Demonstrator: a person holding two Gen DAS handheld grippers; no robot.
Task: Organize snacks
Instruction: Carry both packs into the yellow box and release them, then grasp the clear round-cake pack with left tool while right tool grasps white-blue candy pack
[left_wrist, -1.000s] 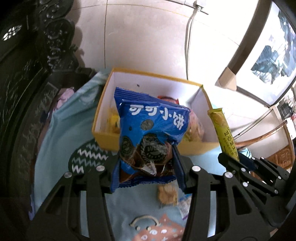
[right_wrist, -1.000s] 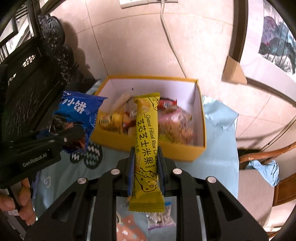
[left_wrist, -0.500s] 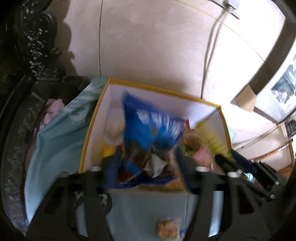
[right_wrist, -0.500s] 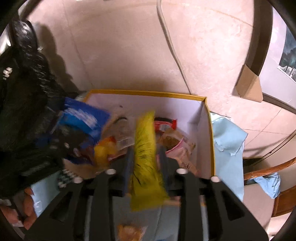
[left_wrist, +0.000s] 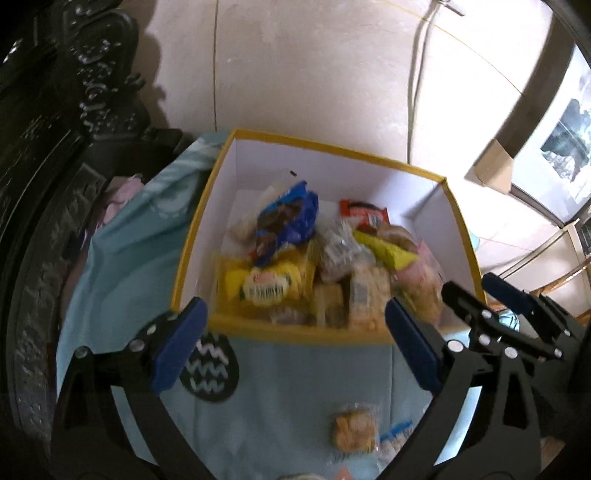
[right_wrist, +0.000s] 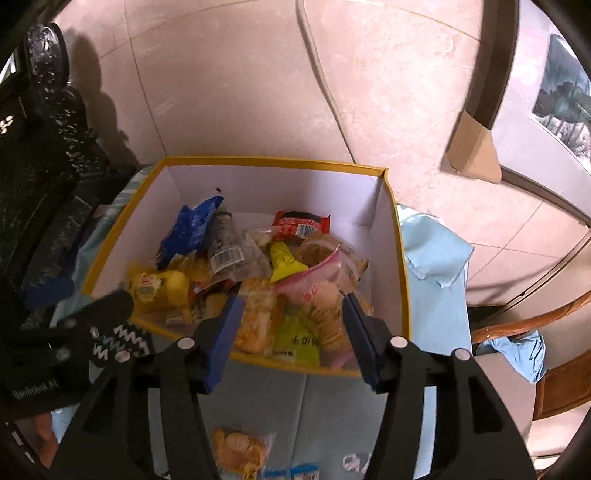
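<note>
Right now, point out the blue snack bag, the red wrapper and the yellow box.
blue snack bag (left_wrist: 291, 218), left wrist view, middle of the bag.
red wrapper (right_wrist: 301, 223), right wrist view, its printed face.
yellow box (right_wrist: 404, 280), right wrist view, right rim.

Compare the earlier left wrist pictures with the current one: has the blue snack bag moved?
Yes. The blue snack bag has left the left gripper, whose fingers have just been opening, and now lies inside the yellow box, toward its back-left corner.

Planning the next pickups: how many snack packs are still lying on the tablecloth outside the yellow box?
2 in view: an orange cracker pack near the bottom edge, and a blue-and-white pack right of it, cut off. The tools may hide others.
</note>
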